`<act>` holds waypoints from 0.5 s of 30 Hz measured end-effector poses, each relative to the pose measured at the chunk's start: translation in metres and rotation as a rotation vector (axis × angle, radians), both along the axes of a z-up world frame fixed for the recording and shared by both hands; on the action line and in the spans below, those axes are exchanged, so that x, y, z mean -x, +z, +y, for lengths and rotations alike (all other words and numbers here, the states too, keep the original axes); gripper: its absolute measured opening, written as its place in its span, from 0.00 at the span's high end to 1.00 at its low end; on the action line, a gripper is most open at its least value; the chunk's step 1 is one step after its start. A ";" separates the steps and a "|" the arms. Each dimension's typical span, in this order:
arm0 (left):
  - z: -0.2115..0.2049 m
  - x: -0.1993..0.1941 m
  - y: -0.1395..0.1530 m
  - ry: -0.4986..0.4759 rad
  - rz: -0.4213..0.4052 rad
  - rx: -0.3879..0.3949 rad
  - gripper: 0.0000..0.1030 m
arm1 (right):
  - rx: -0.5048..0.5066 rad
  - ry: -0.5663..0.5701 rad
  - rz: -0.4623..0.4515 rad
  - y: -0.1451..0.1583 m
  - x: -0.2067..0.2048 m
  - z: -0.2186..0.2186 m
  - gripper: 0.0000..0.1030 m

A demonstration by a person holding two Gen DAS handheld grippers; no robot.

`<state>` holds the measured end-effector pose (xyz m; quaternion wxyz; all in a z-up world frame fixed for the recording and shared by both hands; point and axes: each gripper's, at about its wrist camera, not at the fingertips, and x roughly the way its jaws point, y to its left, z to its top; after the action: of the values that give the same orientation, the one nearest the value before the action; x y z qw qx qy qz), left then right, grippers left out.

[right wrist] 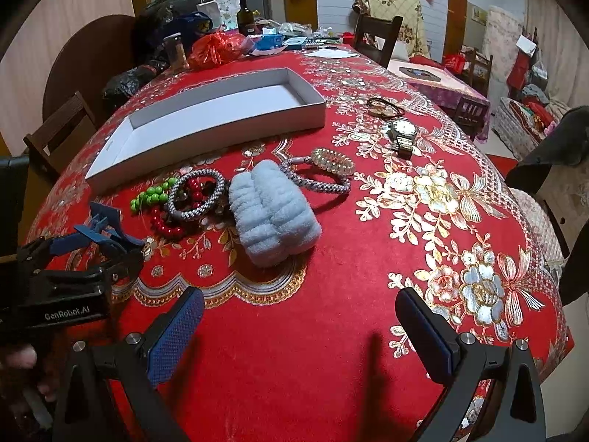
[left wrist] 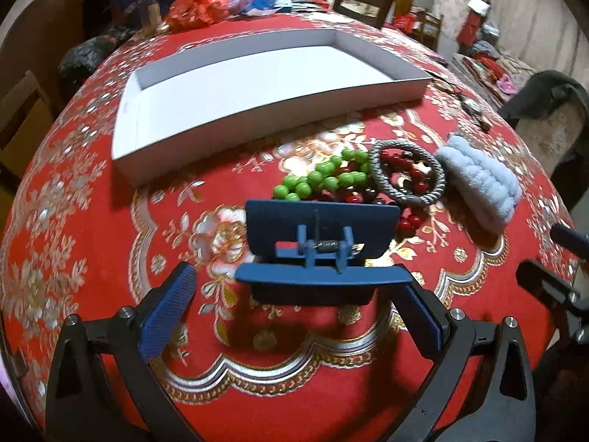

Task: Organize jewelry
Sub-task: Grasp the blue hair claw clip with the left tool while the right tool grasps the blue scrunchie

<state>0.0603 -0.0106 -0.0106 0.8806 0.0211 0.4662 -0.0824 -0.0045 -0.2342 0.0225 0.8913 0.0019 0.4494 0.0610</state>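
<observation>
A blue hair clip (left wrist: 320, 246) lies on the red tablecloth between the tips of my left gripper (left wrist: 298, 313), which is open wide; the right pad (left wrist: 423, 316) sits at the clip's end. Just beyond it lie green beads (left wrist: 320, 178), red beads (left wrist: 408, 221), a grey rope bracelet (left wrist: 379, 176) and a pale blue fluffy scrunchie (left wrist: 478, 184). Behind them stands an empty white box (left wrist: 221, 136). In the right wrist view my right gripper (right wrist: 298, 331) is open over bare cloth, nearer than the scrunchie (right wrist: 272, 213). The left gripper (right wrist: 95, 246) and the clip (right wrist: 99, 228) show at the left.
A second rope bracelet with a clear bead band (right wrist: 331, 162), a wristwatch (right wrist: 403, 134) and hair ties (right wrist: 386, 105) lie to the right of the box (right wrist: 206, 136). Bags, a jar and a bottle (right wrist: 246, 14) crowd the table's far end. Wooden chairs stand around the table.
</observation>
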 end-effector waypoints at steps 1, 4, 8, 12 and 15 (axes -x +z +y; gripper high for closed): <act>0.000 0.000 0.002 -0.010 -0.013 0.014 0.00 | -0.008 0.001 -0.005 0.001 -0.002 -0.002 0.00; 0.004 -0.001 0.006 0.010 -0.051 0.028 0.01 | -0.053 0.030 -0.024 0.007 -0.014 -0.006 0.00; 0.009 -0.007 0.004 0.029 -0.046 0.063 0.16 | -0.062 0.163 -0.010 0.013 -0.041 0.001 0.02; 0.006 -0.003 0.005 0.018 -0.064 0.059 0.27 | -0.082 0.207 0.046 0.002 -0.060 0.003 0.32; 0.006 0.001 0.006 0.005 -0.075 0.073 0.36 | -0.095 0.204 0.074 -0.008 -0.063 0.004 0.52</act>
<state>0.0598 -0.0050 -0.0049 0.8978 -0.0093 0.4297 -0.0962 0.0580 -0.2297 0.0145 0.8620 0.0006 0.4766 0.1727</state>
